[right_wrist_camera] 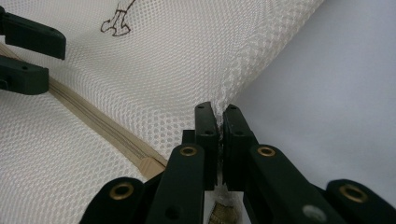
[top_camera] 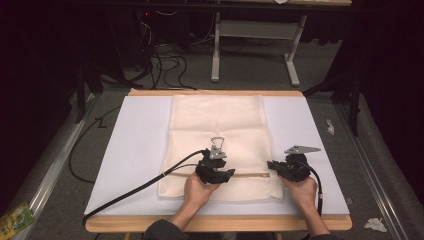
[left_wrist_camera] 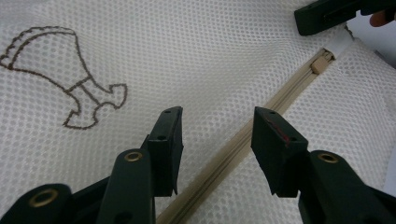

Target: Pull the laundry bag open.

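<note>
One mesh bag (top_camera: 217,145) lies flat on a white sheet (top_camera: 135,150), zipper (left_wrist_camera: 243,140) running across its near part. Right gripper (right_wrist_camera: 219,114) pinches the bag's edge at the zipper's end, jaws clamped on mesh. Left gripper (left_wrist_camera: 217,135) hovers astride the zipper, jaws parted, holding nothing.

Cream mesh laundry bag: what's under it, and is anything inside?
The cream mesh laundry bag lies flat on a white sheet covering the wooden table. No bulge shows, but the weave hides its inside. Its beige zipper looks closed.
</note>
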